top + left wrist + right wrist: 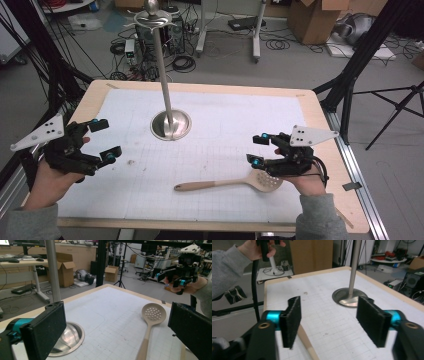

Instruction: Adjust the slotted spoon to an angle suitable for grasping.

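Two open grippers over a slotted spoon on the gridded mat

High view: wooden slotted spoon (pixel 235 184) lies flat, bowl under right gripper (pixel 256 149), jaws parted, holding nothing; left gripper (pixel 106 140) hovers open, empty; left gripper view: spoon near stand (pixel 53 277); right gripper view: handle between the jaws, untouched.

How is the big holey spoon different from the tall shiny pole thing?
The beige slotted spoon with a wooden handle lies flat on the white gridded mat; the silver metal stand with a round base stands upright. The spoon looks matt and pale, the stand shiny and grey. The spoon's round end has holes; the stand's round base is solid. Both rest on the mat.
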A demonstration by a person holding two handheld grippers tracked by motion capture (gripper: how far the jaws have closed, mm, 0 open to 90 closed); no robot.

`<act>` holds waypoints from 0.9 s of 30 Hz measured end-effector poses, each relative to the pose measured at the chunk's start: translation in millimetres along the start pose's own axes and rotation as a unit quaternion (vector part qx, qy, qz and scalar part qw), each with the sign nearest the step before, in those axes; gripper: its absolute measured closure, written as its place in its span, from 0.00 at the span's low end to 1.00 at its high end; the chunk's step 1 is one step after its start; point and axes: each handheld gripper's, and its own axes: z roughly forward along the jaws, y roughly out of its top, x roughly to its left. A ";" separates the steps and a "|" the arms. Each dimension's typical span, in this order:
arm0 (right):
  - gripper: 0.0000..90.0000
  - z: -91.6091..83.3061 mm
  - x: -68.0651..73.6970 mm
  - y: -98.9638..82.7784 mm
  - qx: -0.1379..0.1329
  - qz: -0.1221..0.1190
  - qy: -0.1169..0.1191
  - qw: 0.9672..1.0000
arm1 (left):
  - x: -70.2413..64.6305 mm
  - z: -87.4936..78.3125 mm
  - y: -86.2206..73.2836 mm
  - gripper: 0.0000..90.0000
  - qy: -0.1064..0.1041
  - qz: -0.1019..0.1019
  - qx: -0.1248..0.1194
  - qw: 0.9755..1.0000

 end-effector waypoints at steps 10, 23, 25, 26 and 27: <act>0.74 17.8 6.4 -7.2 0.023 -0.022 0.005 0.999 | 1.0 0.2 -1.7 0.02 -0.002 -0.003 0.004 1.000; 0.93 45.1 11.8 -18.0 0.073 -0.040 0.037 0.996 | 2.7 2.0 -4.9 0.02 0.001 -0.007 0.011 1.000; 0.99 49.0 12.8 -20.6 0.073 -0.042 0.043 0.995 | 2.5 3.1 -5.8 0.02 0.000 -0.006 0.015 1.000; 0.99 51.1 12.7 -22.2 0.076 -0.042 0.046 0.995 | 2.3 3.1 -5.8 0.02 -0.001 -0.005 0.015 1.000; 0.99 52.5 12.5 -23.4 0.079 -0.042 0.049 0.995 | 2.2 3.0 -5.7 0.02 0.000 -0.006 0.014 1.000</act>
